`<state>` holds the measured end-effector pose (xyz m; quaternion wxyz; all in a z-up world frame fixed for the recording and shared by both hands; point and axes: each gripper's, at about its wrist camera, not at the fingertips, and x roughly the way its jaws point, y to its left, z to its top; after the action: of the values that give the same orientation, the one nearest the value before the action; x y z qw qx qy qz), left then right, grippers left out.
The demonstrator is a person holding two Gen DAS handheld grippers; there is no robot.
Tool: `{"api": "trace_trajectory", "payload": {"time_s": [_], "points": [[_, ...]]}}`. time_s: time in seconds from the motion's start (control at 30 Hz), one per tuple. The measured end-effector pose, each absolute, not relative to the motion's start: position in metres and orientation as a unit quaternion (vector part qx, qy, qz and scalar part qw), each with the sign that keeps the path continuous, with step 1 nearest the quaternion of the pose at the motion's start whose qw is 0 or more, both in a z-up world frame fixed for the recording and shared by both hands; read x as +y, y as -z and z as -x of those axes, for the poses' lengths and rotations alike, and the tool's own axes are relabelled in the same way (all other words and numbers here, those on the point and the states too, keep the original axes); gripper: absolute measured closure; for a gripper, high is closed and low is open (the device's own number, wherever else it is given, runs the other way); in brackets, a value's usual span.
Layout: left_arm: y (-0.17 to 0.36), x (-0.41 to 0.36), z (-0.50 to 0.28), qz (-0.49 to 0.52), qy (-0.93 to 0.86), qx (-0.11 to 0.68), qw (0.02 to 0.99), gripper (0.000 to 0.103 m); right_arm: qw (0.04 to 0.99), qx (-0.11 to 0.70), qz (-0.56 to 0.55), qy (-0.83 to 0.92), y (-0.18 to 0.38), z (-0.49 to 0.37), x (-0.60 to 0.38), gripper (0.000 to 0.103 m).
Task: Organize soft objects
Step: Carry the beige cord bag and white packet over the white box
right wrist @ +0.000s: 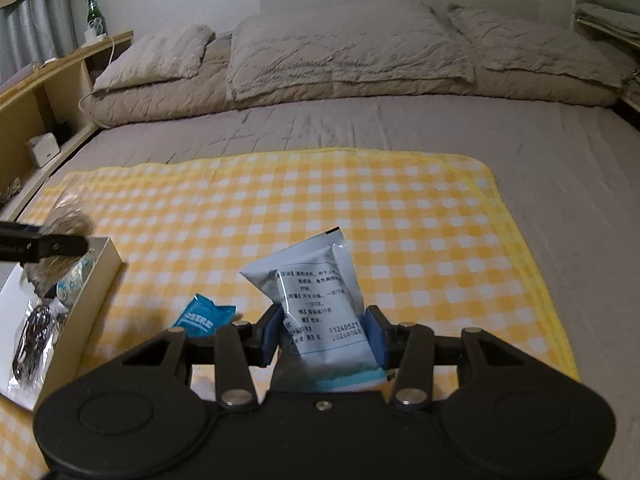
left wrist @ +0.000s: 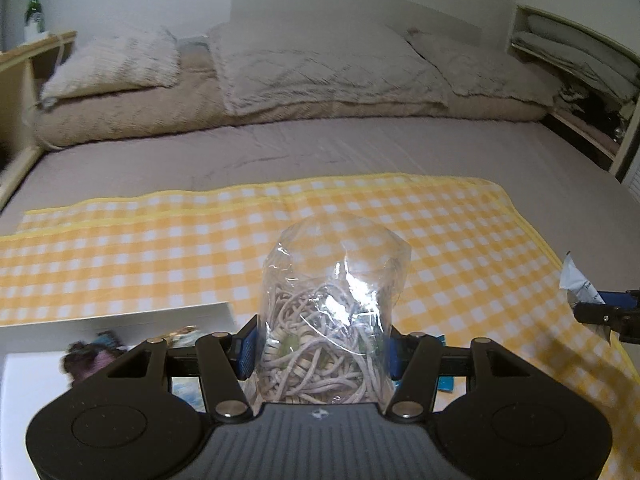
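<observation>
My left gripper (left wrist: 322, 354) is shut on a clear plastic bag of beige cord (left wrist: 332, 320) and holds it above the yellow checked cloth (left wrist: 160, 240). It also shows in the right wrist view (right wrist: 64, 246), over a white box (right wrist: 102, 272). My right gripper (right wrist: 323, 334) is shut on a white and pale blue sachet with printed text (right wrist: 320, 304). It shows at the right edge of the left wrist view (left wrist: 600, 308). A small blue packet (right wrist: 204, 316) lies on the cloth between the box and my right gripper.
The white box (left wrist: 120, 320) at the cloth's front left holds several bagged items. The cloth lies on a grey bed (right wrist: 360, 128) with beige pillows (right wrist: 344, 56) at the back. A wooden shelf (right wrist: 44, 92) with a green bottle (right wrist: 94, 14) runs along the left.
</observation>
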<state>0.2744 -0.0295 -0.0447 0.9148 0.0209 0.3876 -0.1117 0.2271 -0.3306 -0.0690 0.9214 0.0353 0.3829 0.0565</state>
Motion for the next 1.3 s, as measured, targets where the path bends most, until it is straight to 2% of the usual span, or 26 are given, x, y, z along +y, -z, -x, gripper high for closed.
{"api": "trace_trajectory", "payload": {"time_s": [0.53,0.97,1.17,1.3], "points": [[0.005,0.048,-0.228,-0.012,0.031,0.35,0.936,0.045,0.92,0.384,-0.069,-0.039,0.031,-0.207,-0.27,0.057],[0.026,0.168,-0.22,0.01,-0.044,0.357,0.933,0.045,0.911,0.39,-0.062,-0.122,0.026,-0.2,-0.151,0.057],[0.043,0.199,-0.231,0.002,-0.04,0.364,0.93,0.045,0.904,0.395,-0.053,-0.155,0.031,-0.202,-0.105,0.057],[0.056,0.2,-0.242,-0.046,-0.013,0.369,0.928,0.045,0.898,0.401,-0.045,-0.177,0.036,-0.204,-0.078,0.057]]}}
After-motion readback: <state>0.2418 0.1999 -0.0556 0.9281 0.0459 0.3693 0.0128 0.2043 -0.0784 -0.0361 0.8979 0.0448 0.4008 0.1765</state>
